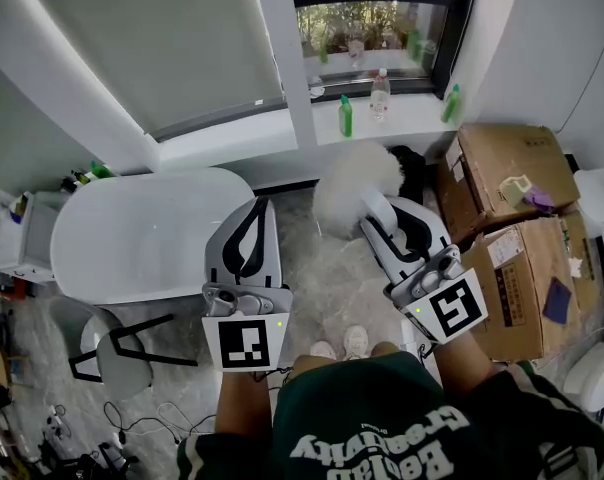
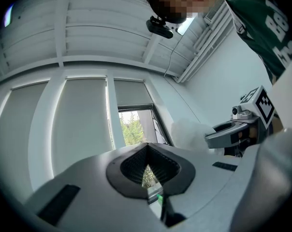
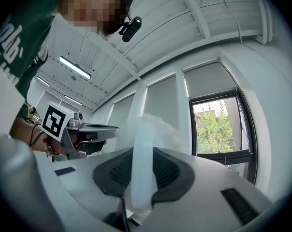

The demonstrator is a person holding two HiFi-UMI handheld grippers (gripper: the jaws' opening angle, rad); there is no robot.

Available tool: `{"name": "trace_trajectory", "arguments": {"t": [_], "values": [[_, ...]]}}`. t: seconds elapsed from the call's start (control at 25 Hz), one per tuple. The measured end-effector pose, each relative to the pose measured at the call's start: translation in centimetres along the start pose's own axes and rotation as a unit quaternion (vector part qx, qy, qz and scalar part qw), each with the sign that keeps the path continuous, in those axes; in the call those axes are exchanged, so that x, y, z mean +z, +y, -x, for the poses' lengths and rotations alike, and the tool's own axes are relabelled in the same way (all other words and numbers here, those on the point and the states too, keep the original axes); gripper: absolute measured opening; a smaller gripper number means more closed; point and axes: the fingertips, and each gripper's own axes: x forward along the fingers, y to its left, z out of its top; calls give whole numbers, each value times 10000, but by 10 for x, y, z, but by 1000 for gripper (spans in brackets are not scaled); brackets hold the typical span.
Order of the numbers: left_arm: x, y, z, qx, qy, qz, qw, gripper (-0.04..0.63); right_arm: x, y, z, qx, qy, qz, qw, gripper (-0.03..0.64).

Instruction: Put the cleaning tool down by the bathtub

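Note:
The cleaning tool is a fluffy white duster point(image 1: 354, 185) on a pale handle point(image 3: 142, 153). My right gripper point(image 1: 379, 211) is shut on that handle, and the fluffy head point(image 3: 160, 127) sticks out beyond the jaws, held up in the air. The white bathtub point(image 1: 147, 233) lies on the floor at the left, below and left of my left gripper point(image 1: 263, 208). The left gripper point(image 2: 148, 172) points upward with its jaws together and nothing between them. From the left gripper view, the right gripper point(image 2: 235, 132) and the duster's fluff point(image 2: 189, 131) show at the right.
Two cardboard boxes point(image 1: 512, 173) stand at the right with small items on them. Bottles point(image 1: 346, 116) line the window sill. A round stool with a black frame point(image 1: 117, 353) stands before the tub. The person's feet point(image 1: 342, 343) rest on the marble floor.

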Motion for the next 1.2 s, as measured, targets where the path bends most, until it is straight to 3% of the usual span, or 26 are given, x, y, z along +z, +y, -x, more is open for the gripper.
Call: {"name": "trace_trajectory", "arguments": {"t": [0.44, 0.72, 1.2], "values": [[8, -20, -11, -98, -162, -45, 9998, 6, -2, -15, 13, -50, -77, -10, 10000, 97], [7, -30, -15, -139, -26, -171, 9998, 6, -6, -23, 22, -64, -44, -46, 10000, 97], [2, -25, -31, -5, -144, -141, 9998, 6, -12, -34, 13, 9, -73, 9, 10000, 97]]}}
